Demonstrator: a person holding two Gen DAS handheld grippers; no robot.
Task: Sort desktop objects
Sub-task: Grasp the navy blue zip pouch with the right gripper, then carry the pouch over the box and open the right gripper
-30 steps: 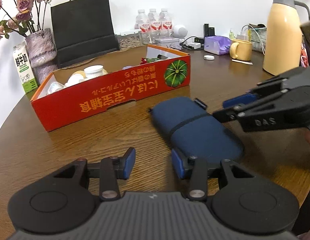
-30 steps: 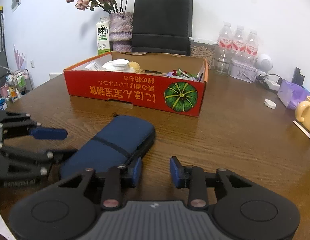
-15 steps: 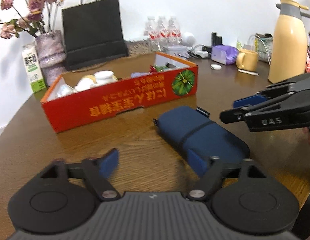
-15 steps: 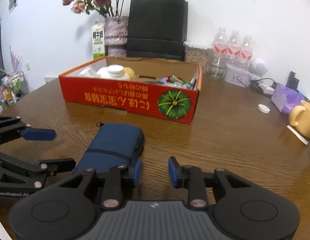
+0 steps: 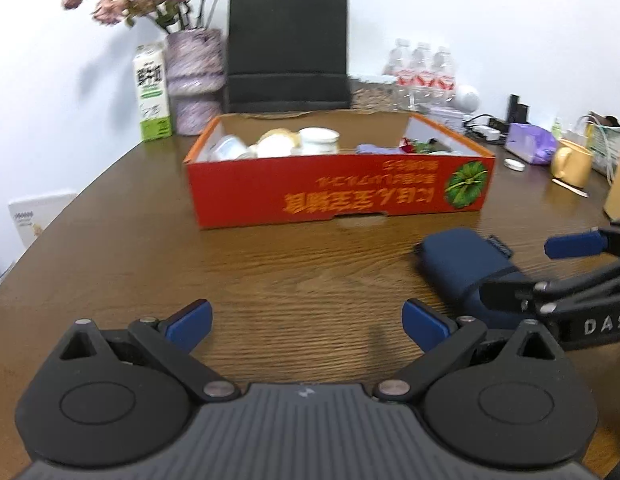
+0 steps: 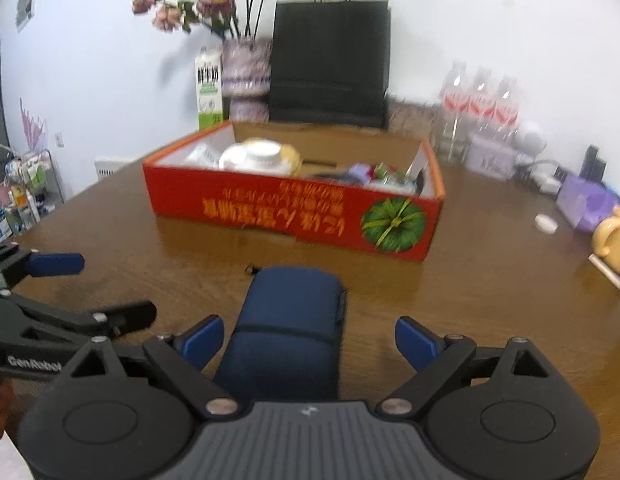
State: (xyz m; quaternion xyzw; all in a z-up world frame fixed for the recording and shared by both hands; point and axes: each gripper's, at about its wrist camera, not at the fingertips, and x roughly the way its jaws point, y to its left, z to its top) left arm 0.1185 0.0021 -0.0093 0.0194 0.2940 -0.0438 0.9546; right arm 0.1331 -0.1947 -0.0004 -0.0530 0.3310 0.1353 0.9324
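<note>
A navy fabric pouch with an elastic band lies flat on the brown wooden table, in front of a red cardboard box holding cups and small items. My left gripper is low over bare table to the pouch's left, its jaws opening, nothing between them. My right gripper is over the near end of the pouch, its jaws opening. The pouch sits between its blue pads, untouched. The box stands beyond.
Behind the box stand a black paper bag, a vase of dried flowers, a milk carton and water bottles. At the right are a yellow mug, a purple pack and a white cap.
Both grippers' jaws have spread from nearly shut to wide. The left view has swung left, leaving the pouch at its right. The right gripper has drawn back over the pouch's near end.
</note>
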